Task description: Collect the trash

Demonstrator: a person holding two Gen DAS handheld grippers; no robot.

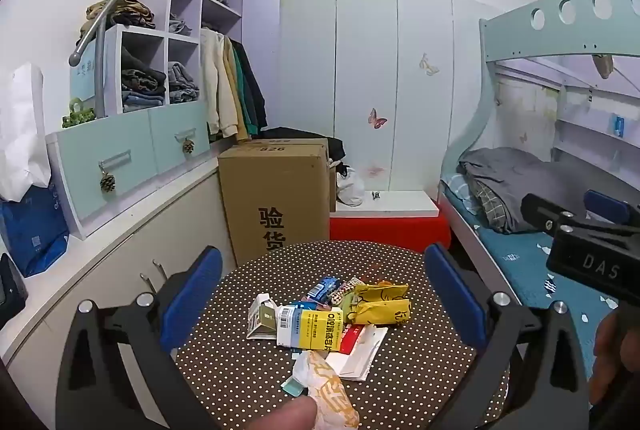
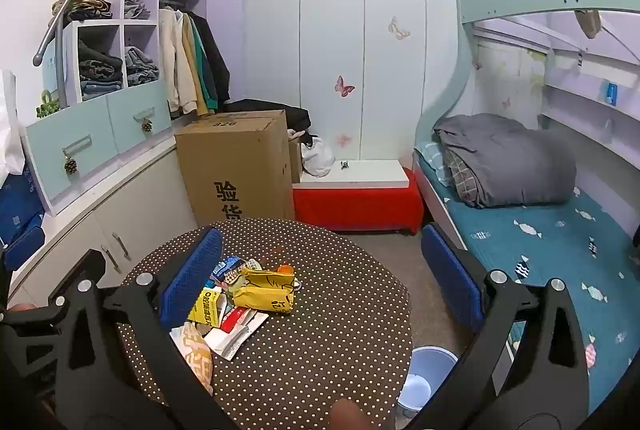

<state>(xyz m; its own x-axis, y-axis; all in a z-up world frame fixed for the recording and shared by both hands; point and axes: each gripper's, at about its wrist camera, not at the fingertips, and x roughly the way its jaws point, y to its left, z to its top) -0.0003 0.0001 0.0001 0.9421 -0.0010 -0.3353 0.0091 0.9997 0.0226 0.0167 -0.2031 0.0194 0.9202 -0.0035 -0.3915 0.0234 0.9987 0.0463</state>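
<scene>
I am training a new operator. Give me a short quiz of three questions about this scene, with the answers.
1. True or false: both grippers are open.
2. Where is the blue bin? A) on the bed B) on the floor beside the round table C) on the cardboard box
3. Fill in: the trash pile lies on the ____ tablecloth.

Key: 1 true: left gripper and right gripper hold nothing. 2 B. 3 polka-dot.

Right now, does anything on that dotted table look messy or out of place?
Yes. A heap of empty wrappers and a flattened yellow carton lies scattered mid-table, while the blue bin stands on the floor beside it.
</scene>
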